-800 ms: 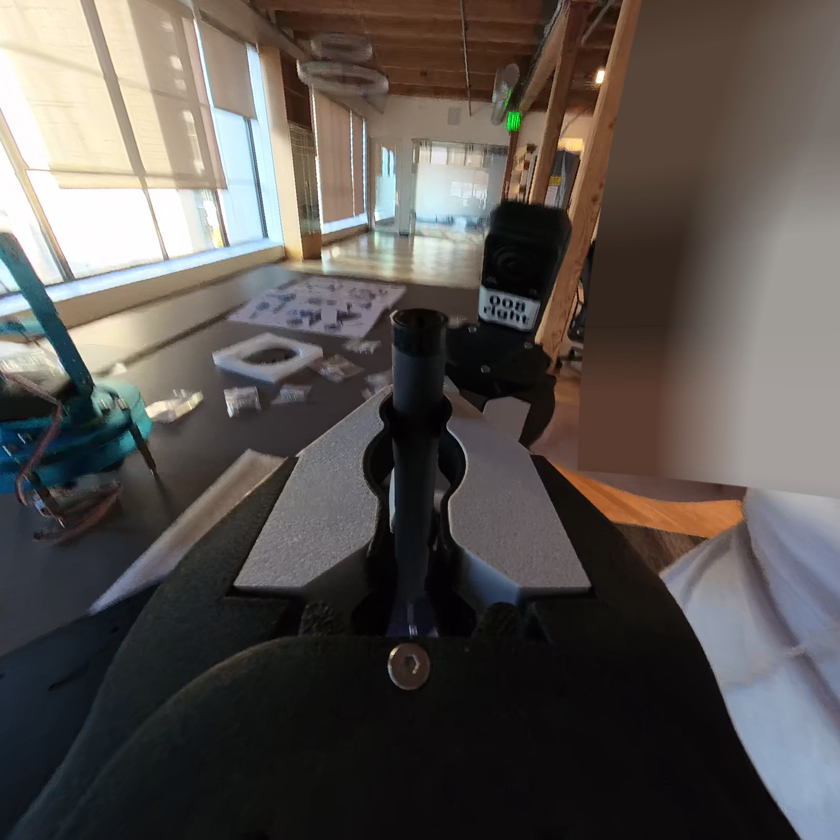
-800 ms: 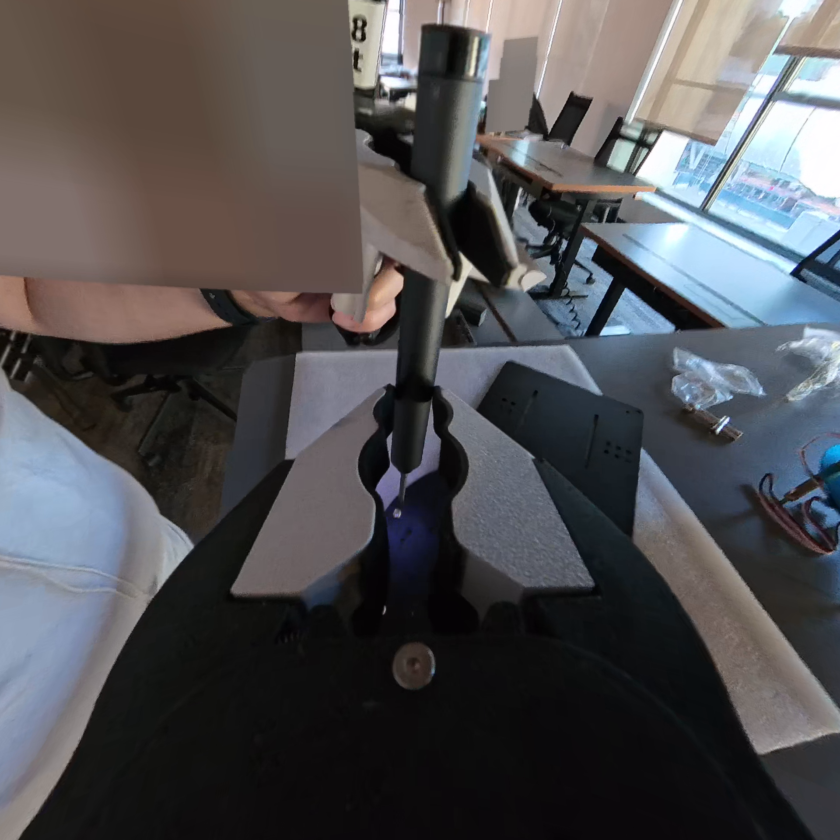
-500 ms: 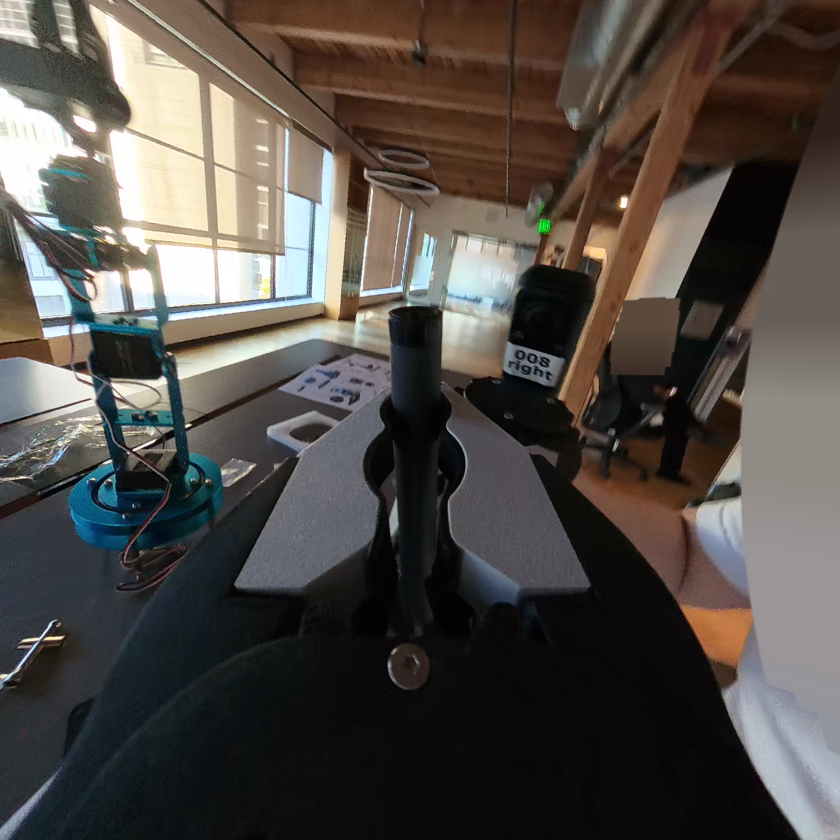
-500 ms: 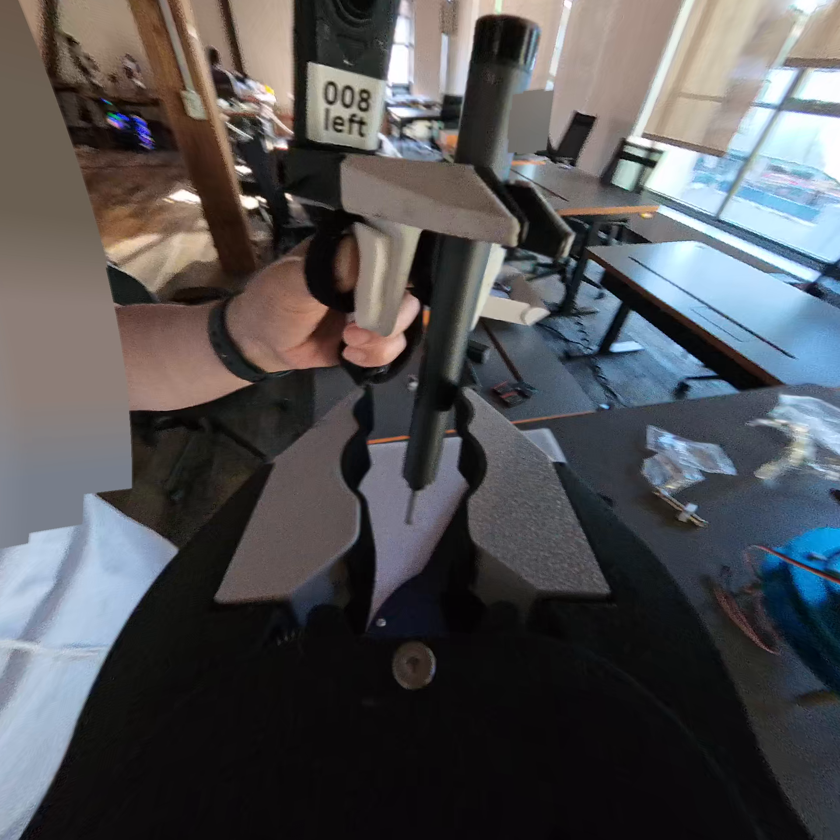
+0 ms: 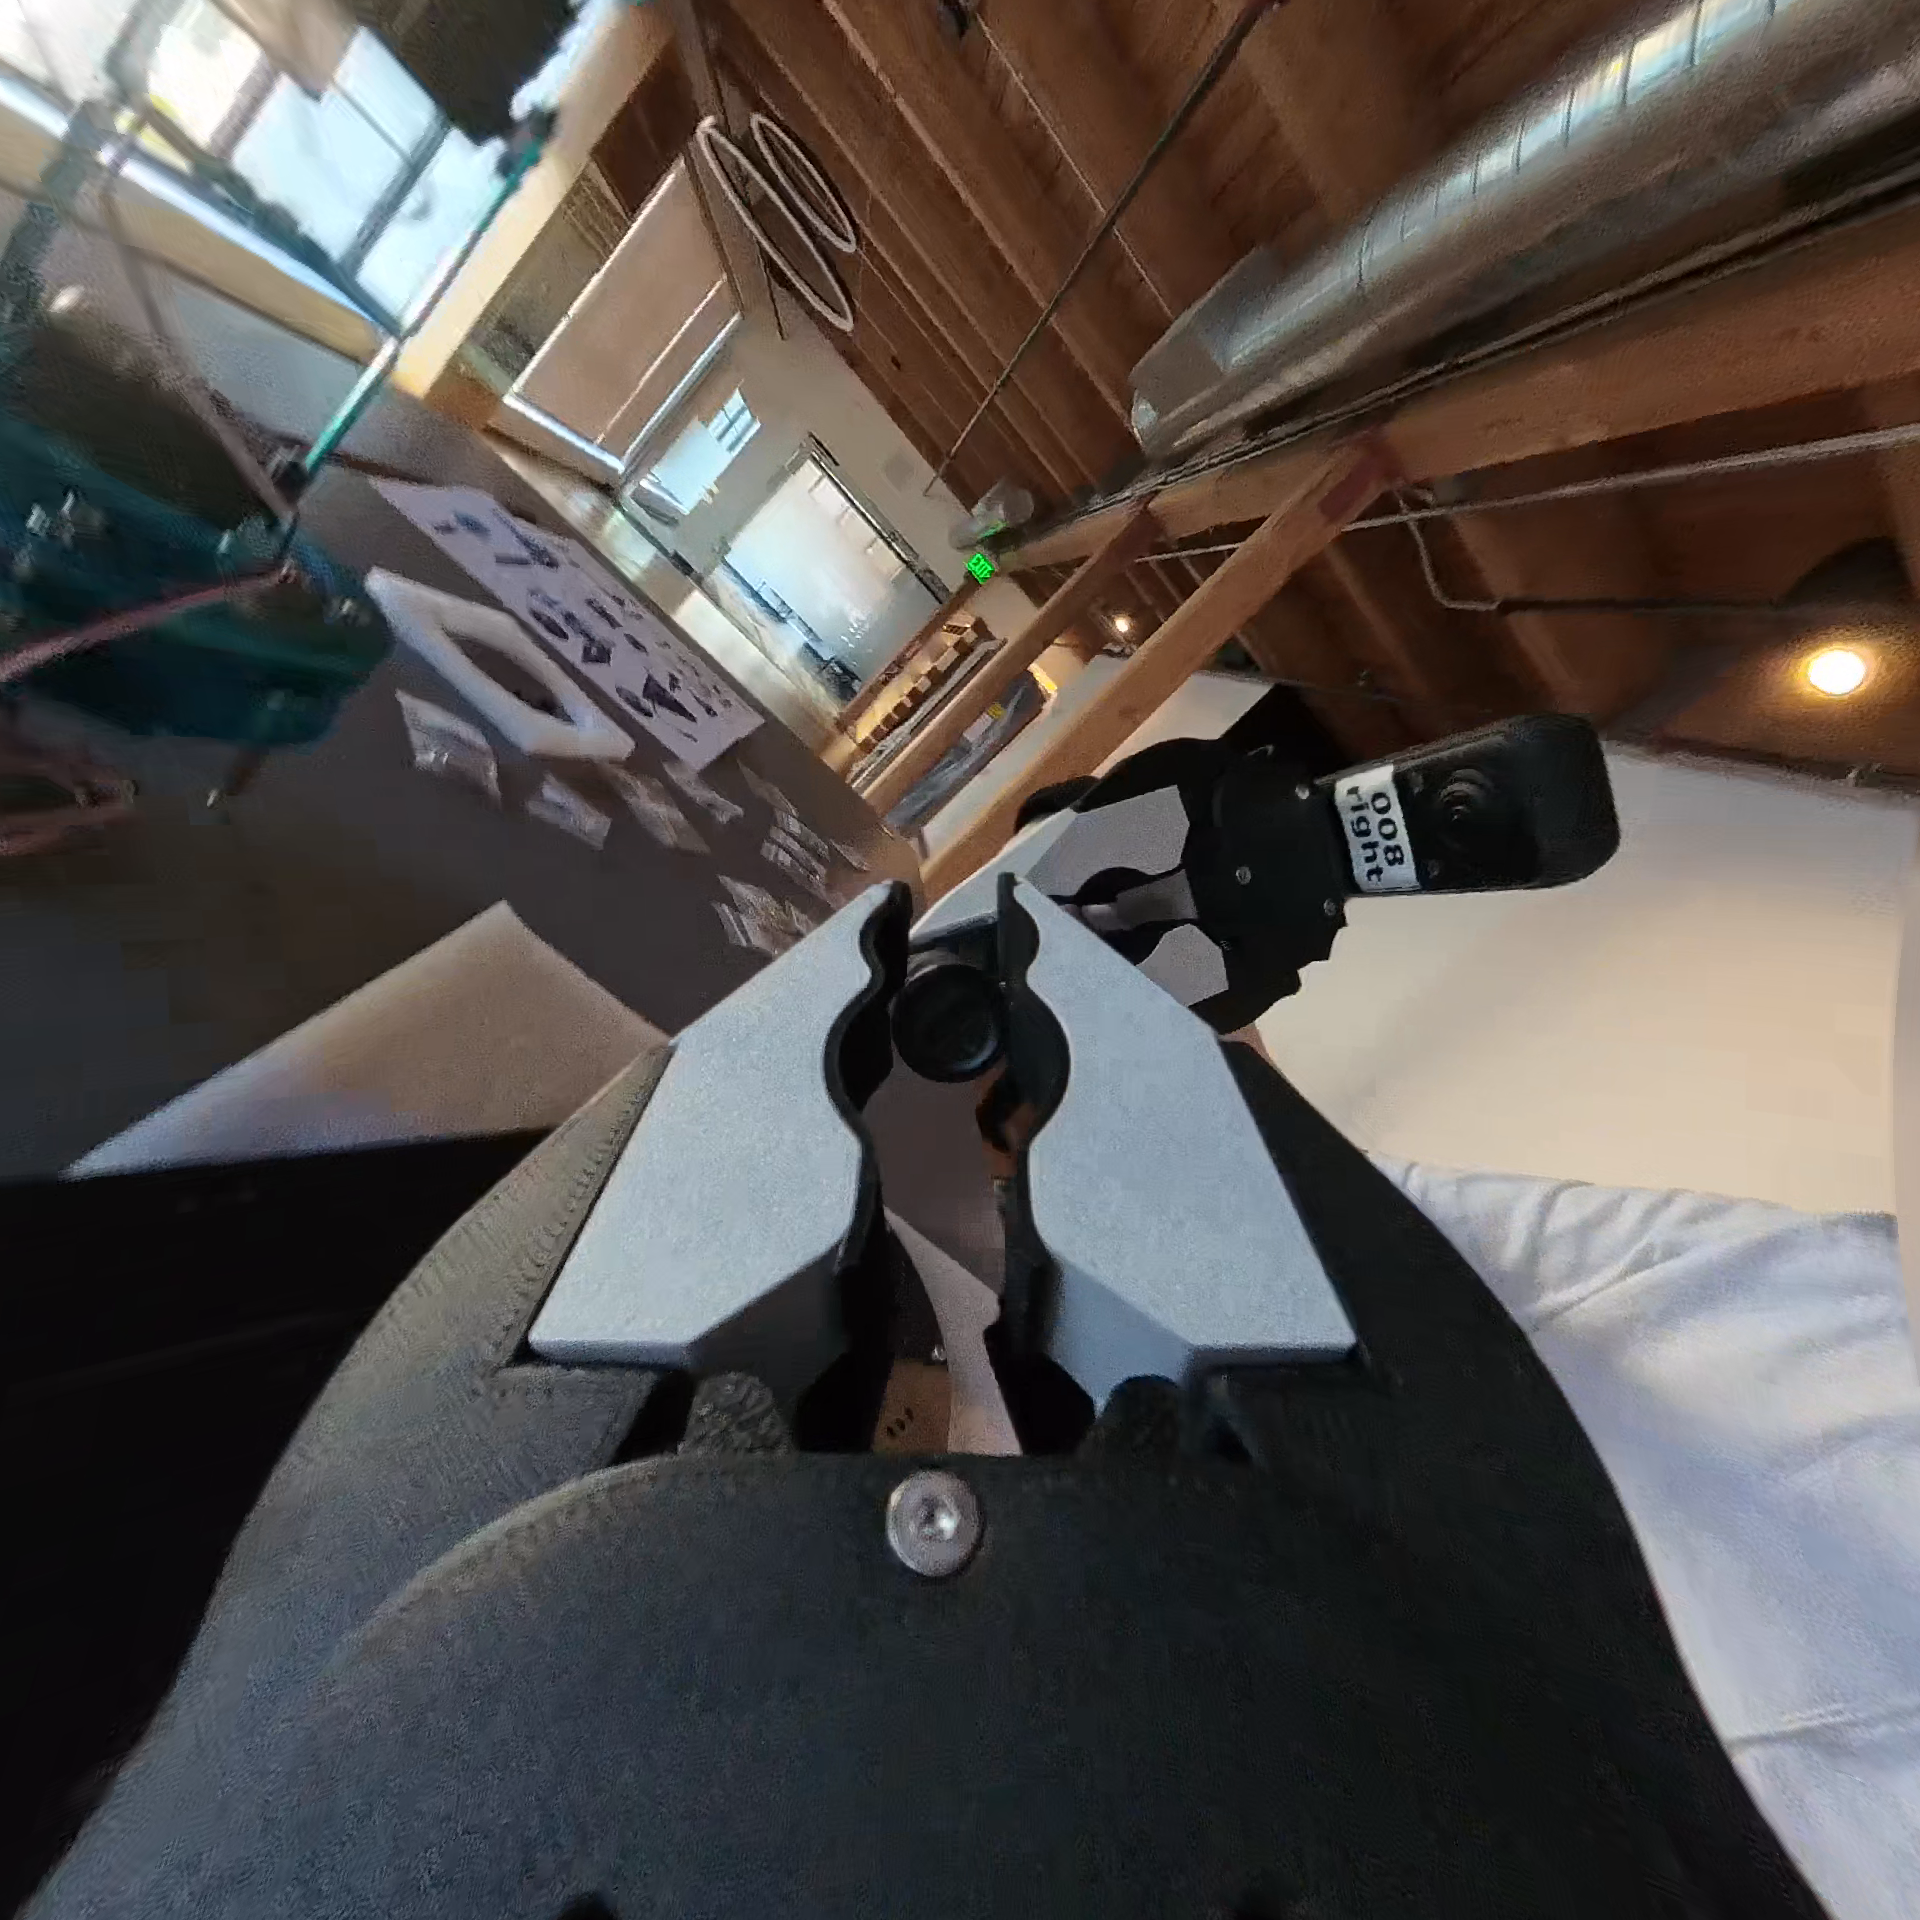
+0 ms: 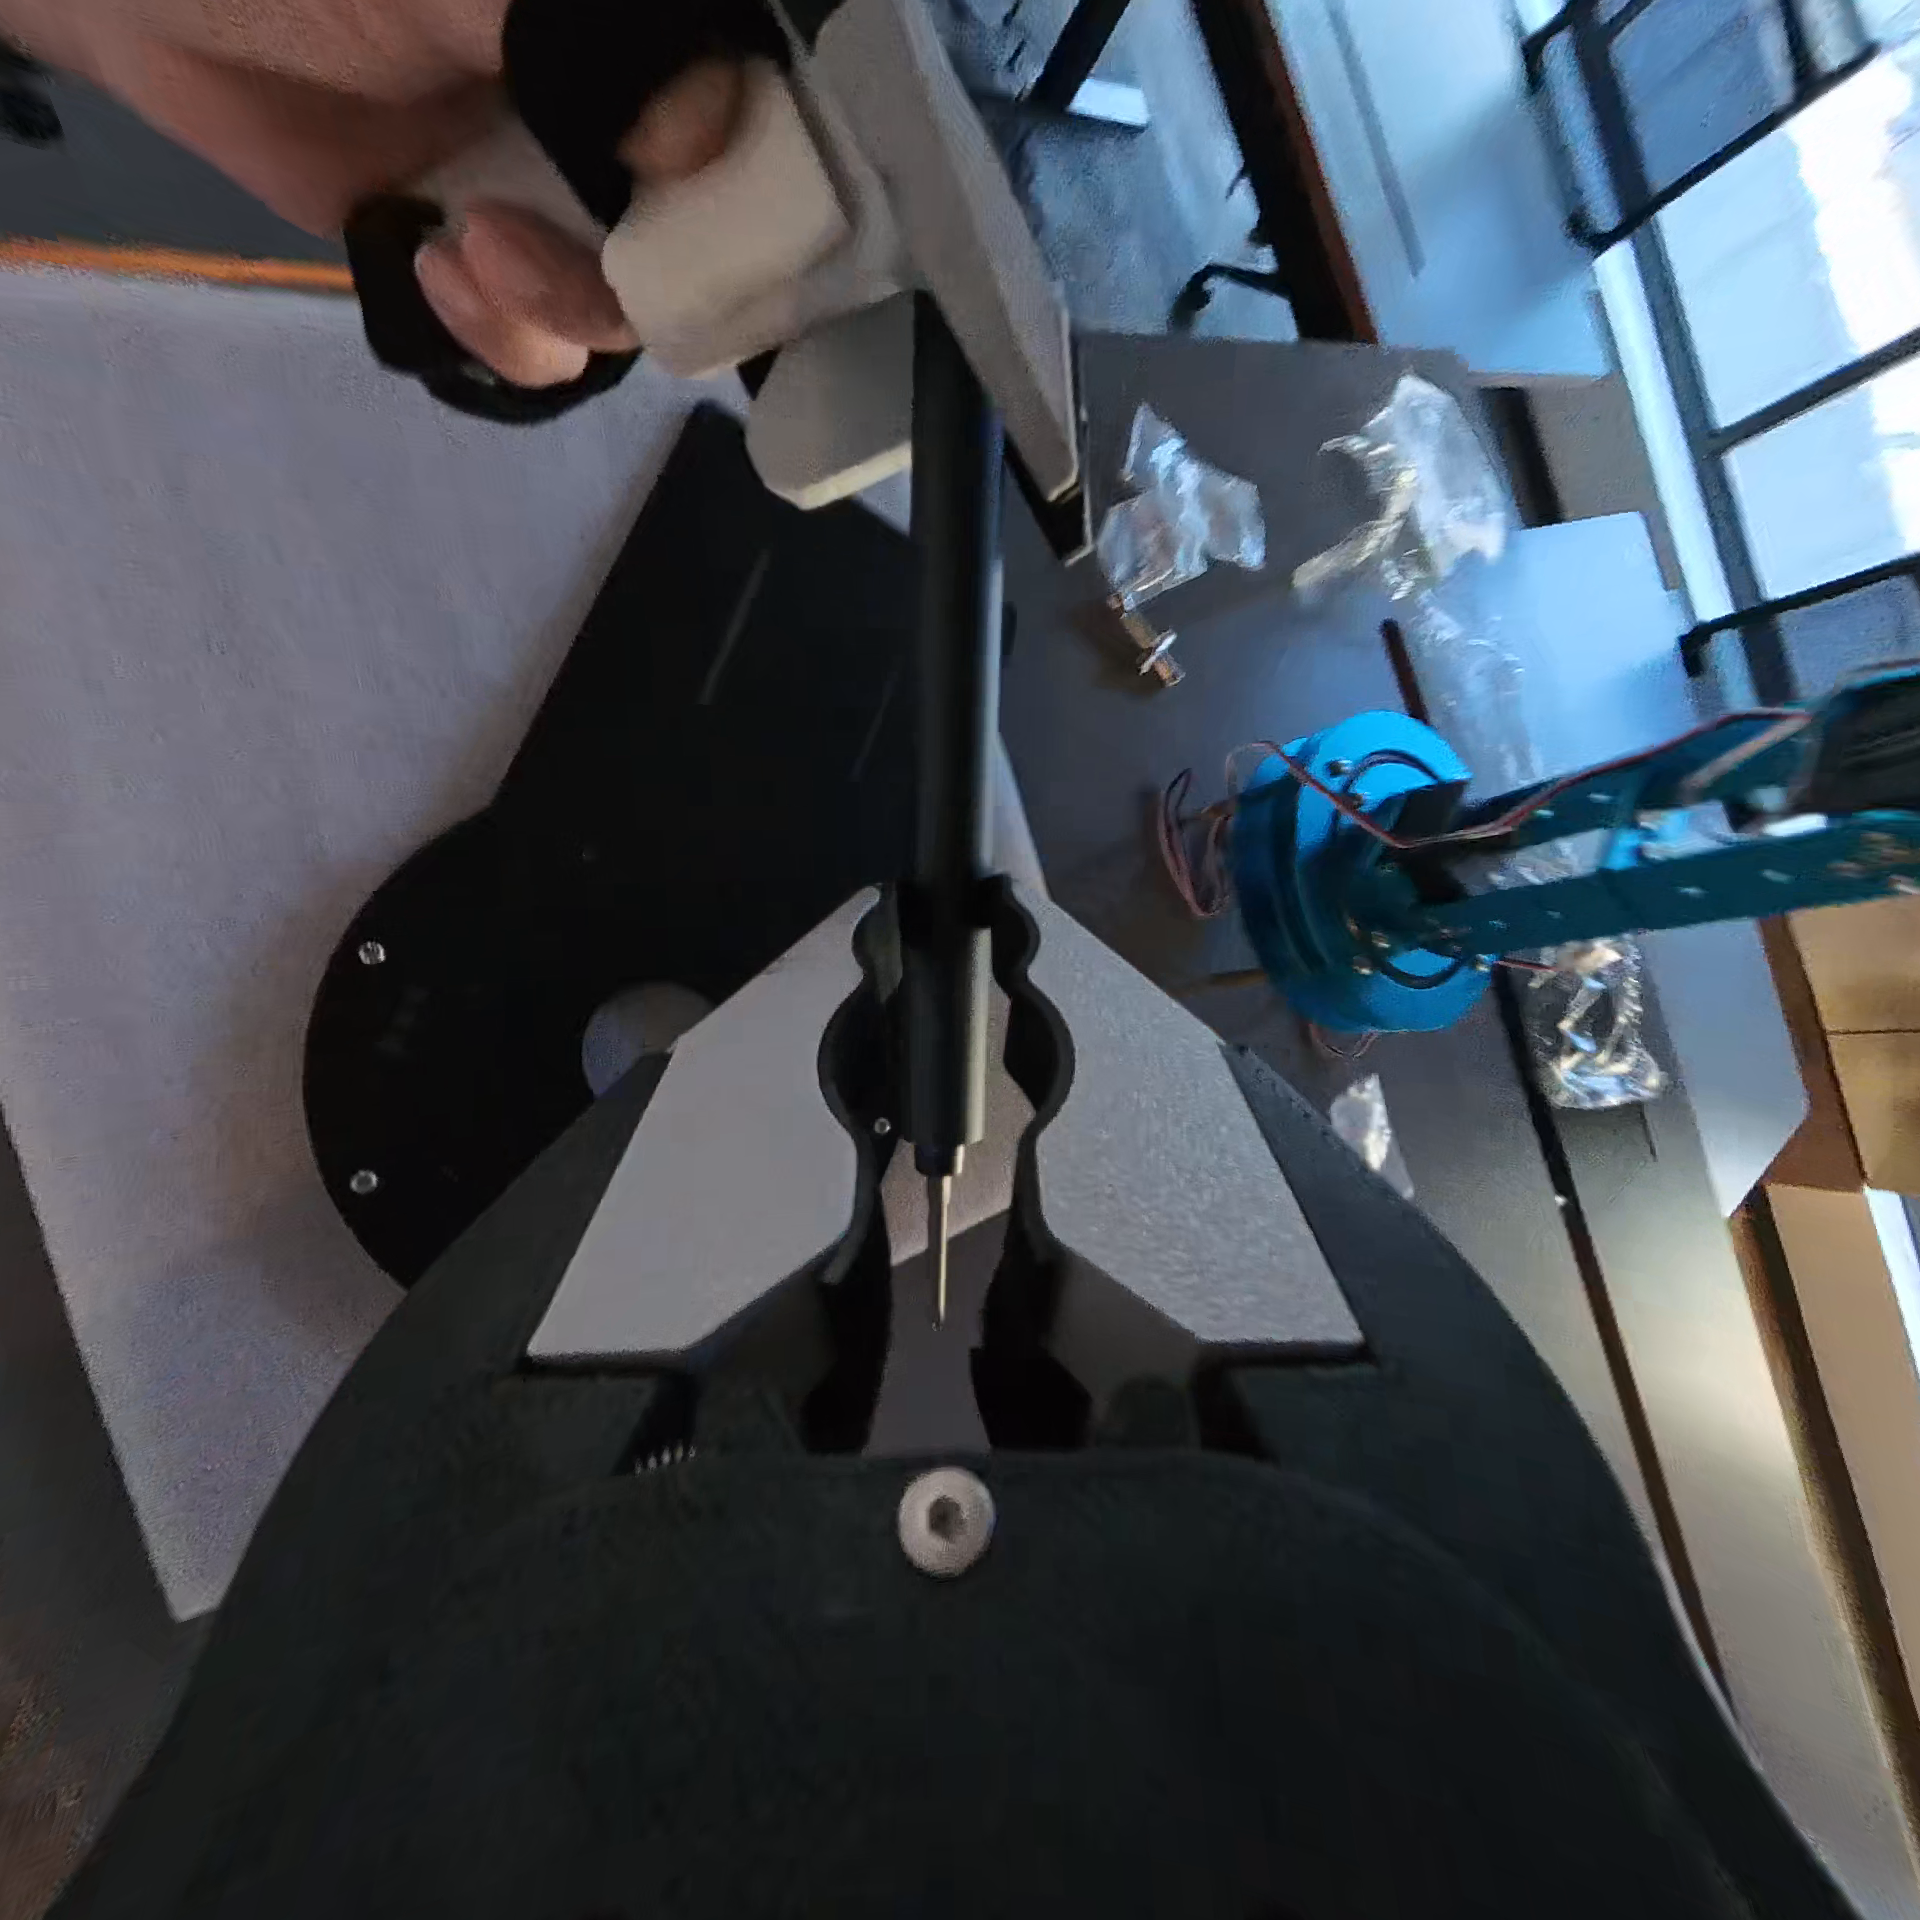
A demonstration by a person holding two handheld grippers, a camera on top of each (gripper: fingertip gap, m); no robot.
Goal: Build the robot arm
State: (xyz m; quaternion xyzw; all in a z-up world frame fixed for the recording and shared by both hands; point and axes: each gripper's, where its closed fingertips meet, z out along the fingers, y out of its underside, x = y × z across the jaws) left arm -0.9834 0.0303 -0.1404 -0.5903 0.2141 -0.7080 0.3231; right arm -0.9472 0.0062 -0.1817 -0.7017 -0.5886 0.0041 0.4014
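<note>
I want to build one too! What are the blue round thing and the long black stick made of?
The blue round base looks like painted or anodised metal: shiny, with small screws. The black stick, a slim screwdriver held by the left tool, looks like matte plastic or coated metal, with a thin steel tip.

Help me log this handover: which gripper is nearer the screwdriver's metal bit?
Right. The right gripper has the bit between its fingers; the left gripper clamps the screwdriver at its far end.
</note>
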